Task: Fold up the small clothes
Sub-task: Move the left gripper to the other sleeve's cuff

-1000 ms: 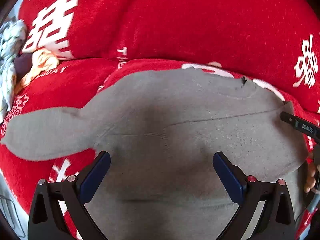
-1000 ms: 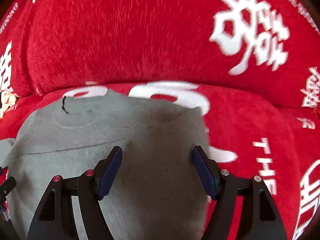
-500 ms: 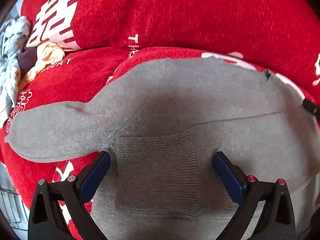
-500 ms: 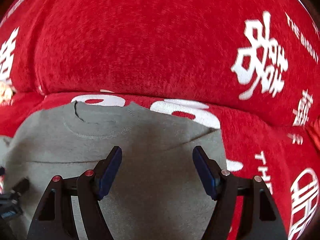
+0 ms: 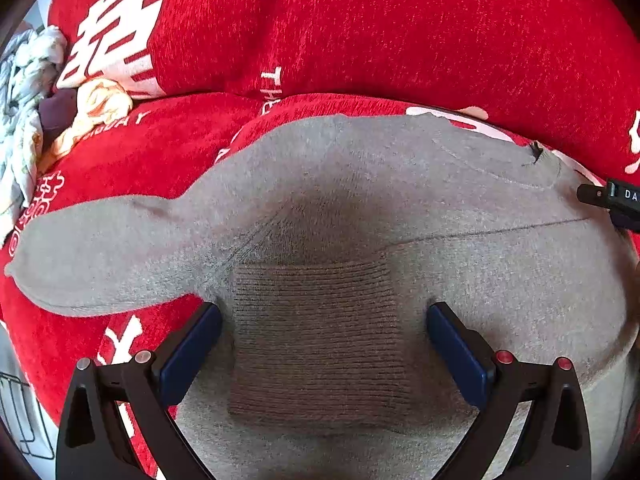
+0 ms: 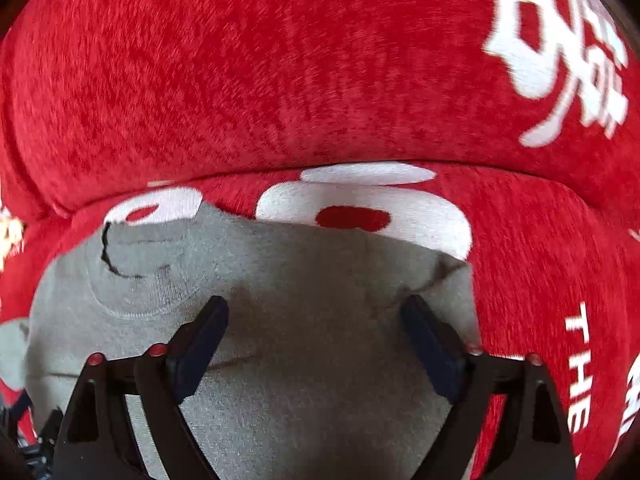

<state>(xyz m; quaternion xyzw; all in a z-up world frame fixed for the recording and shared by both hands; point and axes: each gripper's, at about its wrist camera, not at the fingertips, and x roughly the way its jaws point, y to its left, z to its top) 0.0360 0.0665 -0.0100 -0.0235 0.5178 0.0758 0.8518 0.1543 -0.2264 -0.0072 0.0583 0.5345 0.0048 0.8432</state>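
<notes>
Small grey knitted sweater (image 5: 400, 184) spread flat on a red plush sofa cover with white lettering (image 5: 360, 32).

The left gripper (image 5: 324, 354) hangs over the lower middle of the sweater, its blue-padded fingers (image 5: 188, 356) wide apart above a ribbed cuff and pressing nothing. One sleeve stretches to the left of the frame. The right gripper (image 6: 316, 344) has just been opening; its fingers (image 6: 432, 344) stand apart over the sweater's right shoulder. Crumpled clothes (image 5: 36, 92) lie at the upper left.
</notes>
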